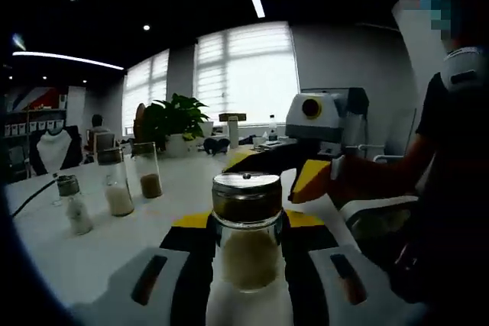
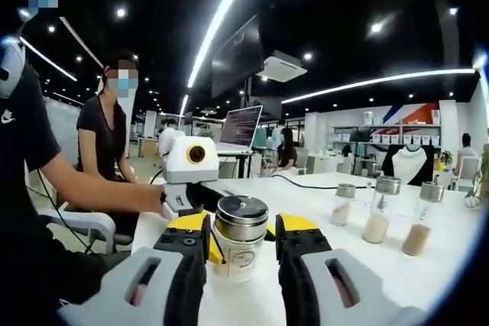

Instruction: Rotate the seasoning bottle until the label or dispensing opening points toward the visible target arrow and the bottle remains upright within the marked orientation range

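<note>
- Standing upright between the yellow-padded jaws of the left gripper [image 1: 248, 246], the seasoning bottle [image 1: 247, 230] is a clear glass jar with a shiny metal lid and pale granules inside — the jaws sit close against both of its sides, pinching it.
- In the right gripper view the same seasoning bottle [image 2: 240, 238] sits between the jaws of the right gripper [image 2: 241, 242]; a pale label faces this camera, its print too small to read.
- The right gripper's yellow pads lie right beside the glass on both sides, but whether they press on it I cannot tell.
- The two grippers face each other across the bottle: the other gripper comes in just beyond the bottle in each view, held by a person's hand [image 2: 157, 198].
- The bottle rests on a white desk [image 2: 306, 196].
- Ahead and to the left of the left gripper stand three more seasoning shakers [image 1: 114, 188] — well apart from the held one; in the right gripper view they stand ahead and to the right.
- A potted plant [image 1: 174, 121] stands farther ahead of the left gripper, near the bright windows.
- A second person [image 2: 107, 135] in black sits beyond the right gripper, to its left.
</note>
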`<state>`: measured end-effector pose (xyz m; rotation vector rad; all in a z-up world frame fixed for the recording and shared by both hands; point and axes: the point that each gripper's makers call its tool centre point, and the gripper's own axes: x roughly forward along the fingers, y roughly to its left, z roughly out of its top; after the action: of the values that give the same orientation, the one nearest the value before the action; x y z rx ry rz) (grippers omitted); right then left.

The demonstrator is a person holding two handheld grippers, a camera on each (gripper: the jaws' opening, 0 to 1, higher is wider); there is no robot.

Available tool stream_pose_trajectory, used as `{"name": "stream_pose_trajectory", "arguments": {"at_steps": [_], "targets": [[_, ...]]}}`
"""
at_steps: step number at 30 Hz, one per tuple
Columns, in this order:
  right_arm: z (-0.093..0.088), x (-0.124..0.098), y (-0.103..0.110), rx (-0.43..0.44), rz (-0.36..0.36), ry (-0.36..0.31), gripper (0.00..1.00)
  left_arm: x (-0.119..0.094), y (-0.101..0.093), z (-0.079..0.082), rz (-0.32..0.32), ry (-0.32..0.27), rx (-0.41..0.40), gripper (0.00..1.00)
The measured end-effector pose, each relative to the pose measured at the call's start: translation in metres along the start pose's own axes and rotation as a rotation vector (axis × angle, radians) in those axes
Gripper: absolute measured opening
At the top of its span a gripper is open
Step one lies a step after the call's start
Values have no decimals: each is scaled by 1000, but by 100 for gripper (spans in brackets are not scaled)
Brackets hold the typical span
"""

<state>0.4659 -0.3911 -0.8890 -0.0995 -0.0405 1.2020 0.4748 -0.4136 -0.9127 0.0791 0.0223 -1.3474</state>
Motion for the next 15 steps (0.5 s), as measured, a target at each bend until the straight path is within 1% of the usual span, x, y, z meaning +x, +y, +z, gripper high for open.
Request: {"name": "stream_pose_trajectory", "arguments": {"at_steps": [4, 6, 7, 9, 12, 15], "targets": [[-3, 2, 11, 8, 54, 15, 31, 1, -13, 0, -69, 4, -18, 36], [-2, 4, 22, 11, 111, 14, 29, 2, -23, -2, -121, 16, -3, 36], [-2, 4, 24, 10, 120, 19, 29, 2, -29, -3, -150, 24, 0, 36], [-2, 4, 27, 10, 124, 19, 29, 2, -33, -2, -173, 17, -16, 36], [1, 4, 32, 41, 144, 2, 29, -2, -38, 1, -212, -3, -45, 36], [2, 3, 32, 58, 133, -4, 29, -1, -39, 1, -206, -2, -44, 36]]}}
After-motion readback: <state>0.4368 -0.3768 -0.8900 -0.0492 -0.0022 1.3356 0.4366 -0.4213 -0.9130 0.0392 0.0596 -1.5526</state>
